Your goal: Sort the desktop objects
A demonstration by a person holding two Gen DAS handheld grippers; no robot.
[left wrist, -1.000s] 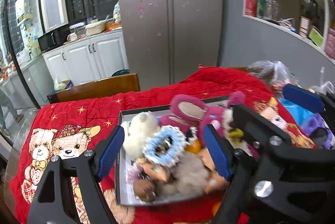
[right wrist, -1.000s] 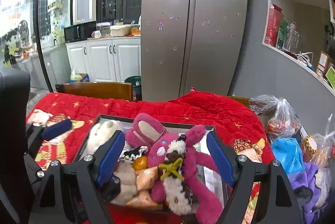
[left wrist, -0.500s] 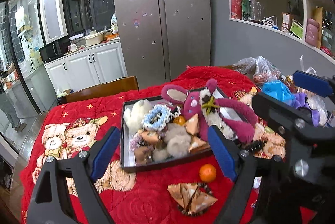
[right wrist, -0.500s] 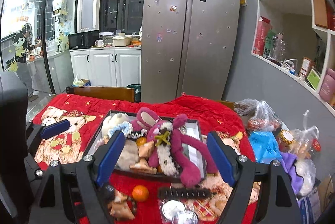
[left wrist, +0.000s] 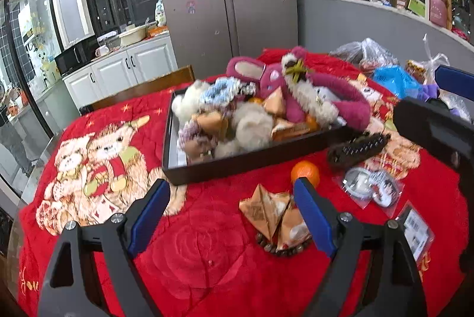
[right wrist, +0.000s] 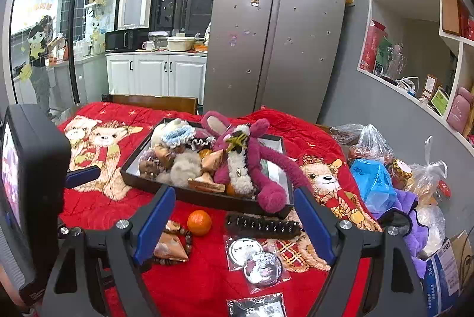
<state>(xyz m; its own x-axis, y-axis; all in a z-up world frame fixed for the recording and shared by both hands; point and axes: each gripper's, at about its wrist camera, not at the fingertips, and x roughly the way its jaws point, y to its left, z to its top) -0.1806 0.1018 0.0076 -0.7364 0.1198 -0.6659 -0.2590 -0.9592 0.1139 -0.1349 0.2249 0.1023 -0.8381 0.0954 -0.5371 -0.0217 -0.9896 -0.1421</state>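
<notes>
Hovering both claws over the near edge of the table (right wrist: 89, 210), red quilt on top. Left gripper (left wrist: 231, 216) is spread wide, nothing between the pads. Just ahead of it, near the front edge: foil snack packets (left wrist: 272, 213) lying on a bead bracelet (left wrist: 281, 248). We'd judge the packets light, crinkly and slippery, so pinch across a folded corner, gently. The beads look loose and floppy; hook a strand rather than squeeze. Next right, the orange (right wrist: 199, 222): round, firm, likely to roll, so take it across the middle. Behind it, the black tray (right wrist: 154, 186) sits mid-table, heaped with plush; the pink rabbit toy (right wrist: 251, 165) droops over its near rim. Soft and light, grab the body. Right of the orange: dark brush (right wrist: 262, 226), stiff, grip across its back. Bagged badges (right wrist: 254, 257) are slick and flat. Right gripper (right wrist: 234, 225) is also spread, holding nothing.
</notes>
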